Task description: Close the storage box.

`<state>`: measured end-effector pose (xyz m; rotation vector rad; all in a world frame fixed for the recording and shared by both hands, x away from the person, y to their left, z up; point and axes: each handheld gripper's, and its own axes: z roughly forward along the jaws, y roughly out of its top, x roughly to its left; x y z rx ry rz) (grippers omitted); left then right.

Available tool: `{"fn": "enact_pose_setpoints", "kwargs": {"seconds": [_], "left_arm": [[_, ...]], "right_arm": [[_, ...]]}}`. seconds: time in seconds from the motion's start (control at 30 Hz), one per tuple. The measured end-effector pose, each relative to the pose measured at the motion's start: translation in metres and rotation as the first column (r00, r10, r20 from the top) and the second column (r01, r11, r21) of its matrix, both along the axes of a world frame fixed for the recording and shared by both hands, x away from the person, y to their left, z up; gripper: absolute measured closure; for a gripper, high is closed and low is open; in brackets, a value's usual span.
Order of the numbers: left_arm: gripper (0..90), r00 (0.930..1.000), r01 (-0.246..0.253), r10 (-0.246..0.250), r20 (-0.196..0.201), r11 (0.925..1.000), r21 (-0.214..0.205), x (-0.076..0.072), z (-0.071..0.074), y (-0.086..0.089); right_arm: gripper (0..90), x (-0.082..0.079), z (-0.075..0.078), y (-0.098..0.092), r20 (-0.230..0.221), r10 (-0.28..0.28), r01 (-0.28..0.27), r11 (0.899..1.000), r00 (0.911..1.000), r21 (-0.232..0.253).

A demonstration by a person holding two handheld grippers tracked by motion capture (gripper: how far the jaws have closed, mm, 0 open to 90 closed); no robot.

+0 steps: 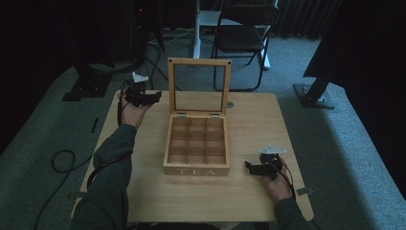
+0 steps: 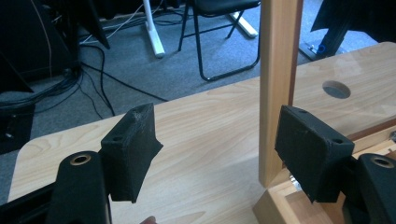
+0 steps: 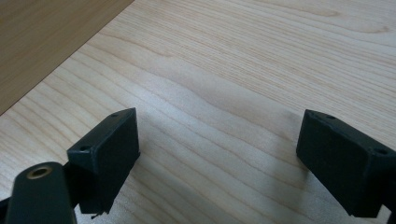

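High view: the wooden tea box (image 1: 196, 158) sits mid-table with its glass lid (image 1: 198, 86) upright, the left gripper (image 1: 155, 97) just left of the lid, the right gripper (image 1: 248, 166) beside the box's front right corner; left gripper view: jaws apart, empty, lid frame (image 2: 278, 84) between them farther off; right gripper view: jaws wide, empty, over bare table (image 3: 243, 79).

Your left tool (image 1: 154, 97) sits in your raised left hand (image 1: 135, 111), forearm stretched far forward, its jaws pointing to the right in the high view. In the left gripper view they stand apart with nothing pressed between the pads (image 2: 133, 149). Your right tool (image 1: 249, 166) lies low in your right hand (image 1: 276, 184), close to your body, jaws pointing left and spread wide, holding nothing.
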<state>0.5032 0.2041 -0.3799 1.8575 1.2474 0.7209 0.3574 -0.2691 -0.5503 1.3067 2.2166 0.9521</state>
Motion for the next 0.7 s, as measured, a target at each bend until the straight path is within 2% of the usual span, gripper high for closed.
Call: {"fn": "enact_pose_setpoints", "kwargs": {"seconds": [0.33,0.7], "left_arm": [[29.6,0.9995,0.030,-0.030,-0.008,0.9996,-0.001,0.011,0.000,-0.015],[31.2,0.9977,0.067,-0.066,-0.012,0.9978,0.003,0.026,0.010,-0.030]], "right_arm": [[12.8,0.000,0.000,0.000,0.000,0.000,0.000,1.000,1.0000,0.000],[12.7,0.000,0.000,0.000,0.000,0.000,0.000,1.000,1.0000,0.000]]}}
